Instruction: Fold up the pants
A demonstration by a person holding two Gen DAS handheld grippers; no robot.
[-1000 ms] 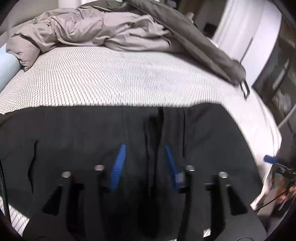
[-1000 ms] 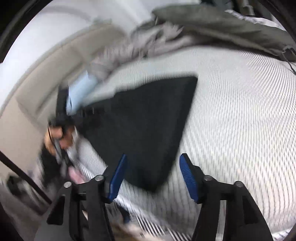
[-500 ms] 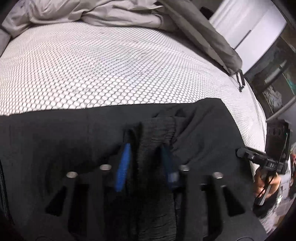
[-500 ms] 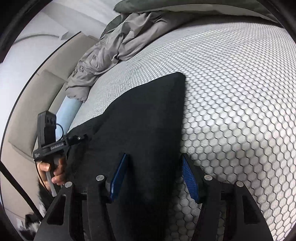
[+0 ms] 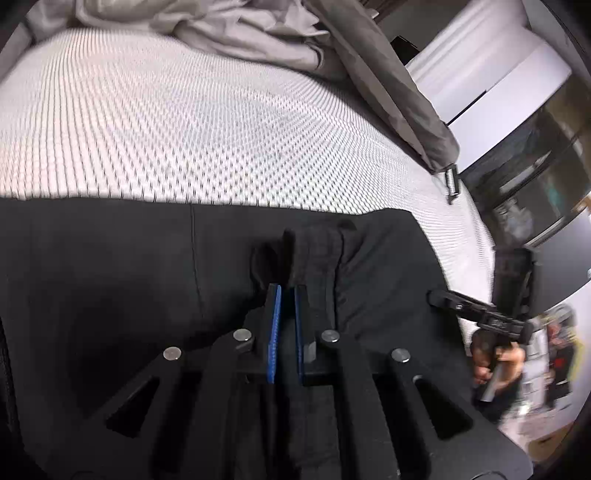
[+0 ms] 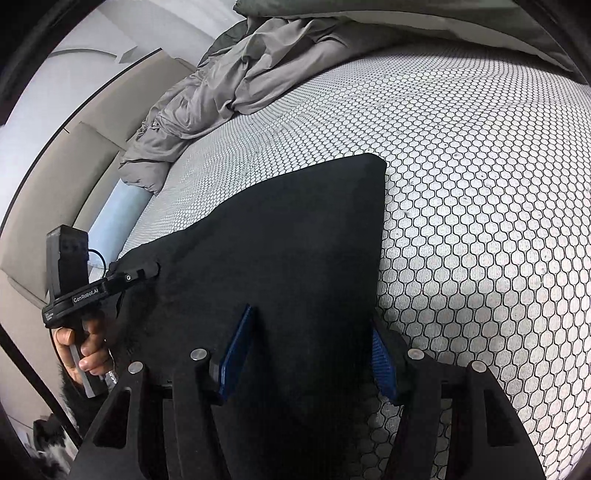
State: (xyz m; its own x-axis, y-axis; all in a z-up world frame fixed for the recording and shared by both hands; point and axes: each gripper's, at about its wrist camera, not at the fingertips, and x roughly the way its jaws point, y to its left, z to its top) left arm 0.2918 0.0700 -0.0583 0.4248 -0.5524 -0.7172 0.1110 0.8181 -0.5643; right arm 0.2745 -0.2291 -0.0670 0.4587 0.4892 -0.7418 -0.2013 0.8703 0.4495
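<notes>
Left gripper (image 5: 287, 295) jaws pinched tight on a bunched ridge of the black pants (image 5: 110, 295). Right gripper (image 6: 310, 350) jaws spread, straddling the pants' end, not pressing. Pants lie flat along the mattress's (image 6: 480, 184) near edge. Fabric looks soft, light, limp; grab edges or corners. Grey duvet (image 6: 221, 92) far side.

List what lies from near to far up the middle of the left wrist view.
left gripper, shut on a bunched ridge of the black pants → flat black pants → honeycomb-patterned mattress → crumpled grey duvet
</notes>
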